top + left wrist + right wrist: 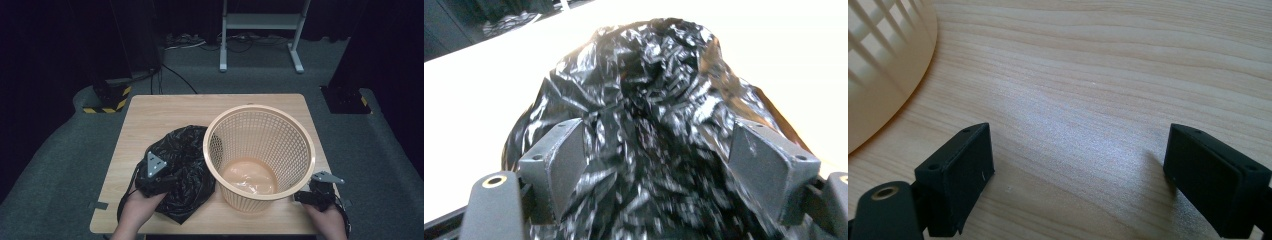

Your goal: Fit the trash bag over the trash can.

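On the wooden surface, a crumpled black plastic bag lies left of centre, pressed against the left wall of a pale orange lattice basket that stands upright with its wide mouth facing up. Low at the left of the high view, the left hand-held gripper sits on the near part of the bag, the person's left hand behind it and the grey three-cornered plate on top. From the left gripper view, the bag bulges up between the two black jaws and spreads past them on both sides; the film lies against the inner faces of the jaws, yet the picture is blurred, and I cannot tell whether the left hand-held gripper is really clenched on it or only standing wide around it. At the near right corner of the surface, the right hand-held gripper rests just beside the basket's base, held by the right hand. Its own view shows the right hand-held gripper released, jaws wide apart over bare wood, with the basket's curved wall at the upper left.
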`<control>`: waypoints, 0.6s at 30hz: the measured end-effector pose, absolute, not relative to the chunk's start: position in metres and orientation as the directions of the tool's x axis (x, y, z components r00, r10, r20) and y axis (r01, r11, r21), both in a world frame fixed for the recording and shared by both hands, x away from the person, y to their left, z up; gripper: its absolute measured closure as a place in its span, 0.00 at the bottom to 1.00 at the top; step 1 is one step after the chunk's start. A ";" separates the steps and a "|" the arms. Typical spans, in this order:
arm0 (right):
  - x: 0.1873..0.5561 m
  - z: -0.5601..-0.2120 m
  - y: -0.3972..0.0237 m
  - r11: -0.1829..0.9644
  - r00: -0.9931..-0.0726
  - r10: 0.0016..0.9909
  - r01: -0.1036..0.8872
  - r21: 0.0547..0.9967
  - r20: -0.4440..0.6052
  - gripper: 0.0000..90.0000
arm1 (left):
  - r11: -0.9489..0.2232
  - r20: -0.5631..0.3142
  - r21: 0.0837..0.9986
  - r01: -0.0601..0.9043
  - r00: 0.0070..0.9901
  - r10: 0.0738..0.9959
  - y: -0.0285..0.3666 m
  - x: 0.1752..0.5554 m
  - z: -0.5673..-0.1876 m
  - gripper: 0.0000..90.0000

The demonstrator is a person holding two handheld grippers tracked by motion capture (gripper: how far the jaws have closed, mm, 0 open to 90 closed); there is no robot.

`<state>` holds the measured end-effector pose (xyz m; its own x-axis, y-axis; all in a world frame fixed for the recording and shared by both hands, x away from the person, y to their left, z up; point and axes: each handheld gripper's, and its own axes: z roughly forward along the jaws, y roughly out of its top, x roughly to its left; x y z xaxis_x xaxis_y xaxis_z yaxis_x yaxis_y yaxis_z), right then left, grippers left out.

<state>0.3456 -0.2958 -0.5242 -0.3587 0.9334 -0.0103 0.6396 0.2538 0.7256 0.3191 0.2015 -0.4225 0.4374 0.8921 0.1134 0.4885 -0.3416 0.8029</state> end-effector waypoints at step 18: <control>0.345 -0.524 -0.296 0.256 -0.363 0.932 0.639 0.725 -0.009 0.14 | -0.360 0.104 0.717 0.597 0.419 0.902 0.189 0.374 -0.494 0.44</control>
<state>0.3449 -0.2959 -0.5240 -0.3628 0.9318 -0.0090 0.6391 0.2558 0.7254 0.3740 0.1888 -0.4942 0.4185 0.9022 0.1041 0.5968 -0.3596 0.7173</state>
